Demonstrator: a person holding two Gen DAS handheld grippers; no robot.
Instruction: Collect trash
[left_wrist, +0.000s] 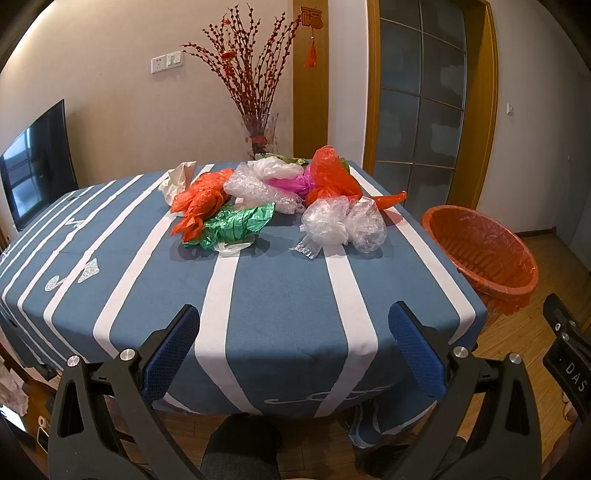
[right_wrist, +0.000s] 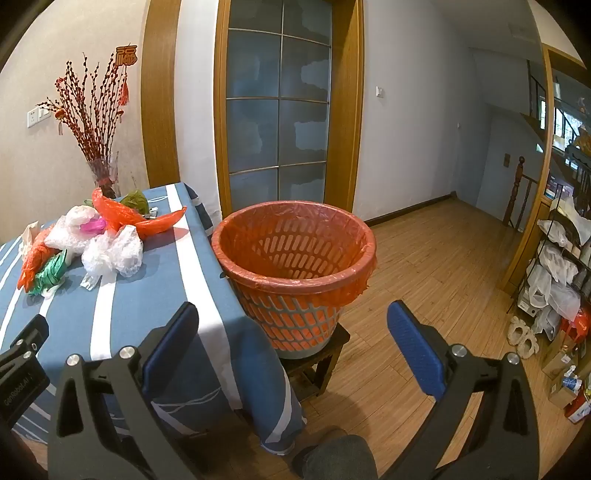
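Left gripper (left_wrist: 293, 314) spread wide, nothing between its blue pads, tilted down over the near edge of a table (left_wrist: 288, 295) covered in a blue cloth with white stripes. Right gripper (right_wrist: 291, 314) likewise wide and empty, aimed at an orange-lined basket (right_wrist: 295, 258) standing on a small dark stool (right_wrist: 317, 362) just beside the table's corner. Trash heaped on the far half of the table: an orange bag (left_wrist: 199, 203), a green bag (left_wrist: 236, 225), a clear crumpled bag (left_wrist: 343, 221) nearest the basket side, bubble wrap (left_wrist: 255, 190), a pink bag (left_wrist: 291, 182), a second orange bag (left_wrist: 332, 173). Behind the heap, a vase of red branches (left_wrist: 255, 96).
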